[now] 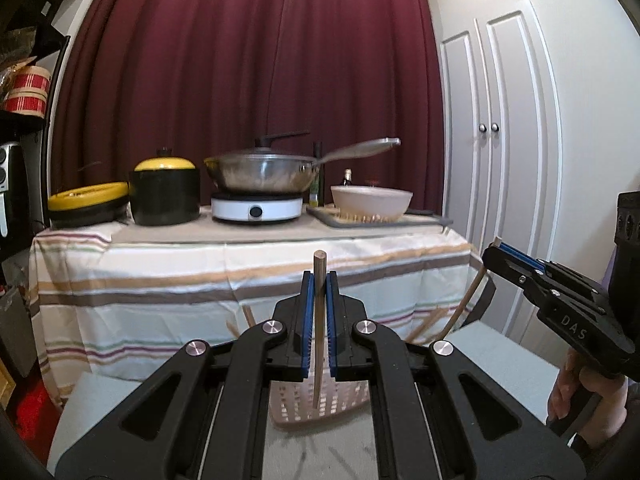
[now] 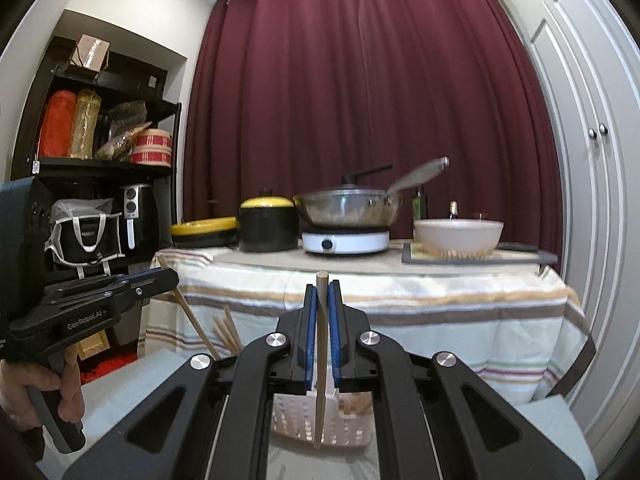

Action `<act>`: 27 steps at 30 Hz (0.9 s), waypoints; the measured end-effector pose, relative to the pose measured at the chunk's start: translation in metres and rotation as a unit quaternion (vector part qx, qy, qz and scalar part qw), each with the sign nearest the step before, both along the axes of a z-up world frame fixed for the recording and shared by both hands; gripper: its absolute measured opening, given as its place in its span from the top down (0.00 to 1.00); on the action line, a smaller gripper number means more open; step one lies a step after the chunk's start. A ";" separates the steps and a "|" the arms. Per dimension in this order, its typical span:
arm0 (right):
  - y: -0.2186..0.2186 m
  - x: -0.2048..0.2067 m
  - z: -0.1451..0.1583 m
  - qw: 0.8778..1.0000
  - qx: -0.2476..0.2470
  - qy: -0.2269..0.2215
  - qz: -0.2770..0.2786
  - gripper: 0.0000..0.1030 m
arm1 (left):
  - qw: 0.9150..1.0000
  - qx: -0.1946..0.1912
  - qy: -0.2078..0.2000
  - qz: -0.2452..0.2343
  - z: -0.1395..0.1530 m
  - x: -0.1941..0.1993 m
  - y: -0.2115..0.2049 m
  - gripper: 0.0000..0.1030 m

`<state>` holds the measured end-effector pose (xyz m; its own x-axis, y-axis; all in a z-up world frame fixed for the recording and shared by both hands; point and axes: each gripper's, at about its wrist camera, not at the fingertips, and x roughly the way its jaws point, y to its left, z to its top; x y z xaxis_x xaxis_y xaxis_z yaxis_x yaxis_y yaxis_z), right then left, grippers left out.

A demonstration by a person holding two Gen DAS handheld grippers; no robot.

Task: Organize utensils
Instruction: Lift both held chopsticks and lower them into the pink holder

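Left wrist view, nearest first: left claw (image 1: 319, 320), blue pads pinched tight on one wooden chopstick (image 1: 319, 332), held upright so the lower tip hangs over a pale perforated basket (image 1: 320, 404) directly beneath. Probably gripped vertically so it can drop straight into the basket. Chopstick: slim, light brown, round-ended on top, tapering downward. To the right, right claw (image 1: 500, 254) seen side-on, gripped by a hand (image 1: 588, 396).

Right wrist view, same order: right claw (image 2: 322, 320) likewise clamped on a second upright chopstick (image 2: 321, 360), matching in colour and taper, tip hanging over a white slotted basket (image 2: 320, 424) with more sticks inside. Left claw (image 2: 160, 276) at the left edge.

Beyond, more loose chopsticks (image 2: 226, 332) leaning at angles. Farther back, striped cloth over a worktop (image 2: 360, 300) carrying a yellow-lidded black pot (image 2: 268, 224), steel pan (image 2: 348, 210) on a white hob (image 2: 346, 242), pale bowl (image 2: 458, 236) on a tray. Maroon curtain (image 2: 360, 80) behind.
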<state>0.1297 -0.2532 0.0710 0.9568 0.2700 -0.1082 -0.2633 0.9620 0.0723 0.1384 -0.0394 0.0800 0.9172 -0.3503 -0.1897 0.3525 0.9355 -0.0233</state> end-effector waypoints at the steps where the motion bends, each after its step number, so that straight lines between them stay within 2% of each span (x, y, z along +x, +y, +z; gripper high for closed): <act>1: -0.001 0.000 0.005 1.000 0.000 -0.006 -0.001 0.93 | 1.000 -0.002 -0.002 0.000 0.004 0.001 0.000 0.94; 7: -0.002 0.004 0.027 0.999 -0.001 -0.037 -0.007 0.93 | 1.000 -0.010 -0.028 0.010 0.027 0.009 0.002 0.94; 16: -0.005 0.031 0.034 0.999 0.002 -0.047 -0.024 0.93 | 0.998 -0.022 -0.056 0.022 0.052 0.036 -0.003 0.94; 22: -0.003 0.050 0.026 0.999 0.001 -0.044 -0.032 0.93 | 0.998 -0.024 -0.051 0.030 0.038 0.055 -0.008 0.94; 27: 0.002 0.068 0.008 0.999 -0.002 -0.027 -0.035 0.93 | 0.999 -0.025 -0.031 0.035 0.015 0.075 -0.012 0.94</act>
<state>0.1973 -0.2515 0.0792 0.9779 0.2011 -0.0570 -0.1981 0.9786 0.0552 0.2135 -0.0514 0.0946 0.9495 -0.2921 -0.1146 0.2880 0.9562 -0.0514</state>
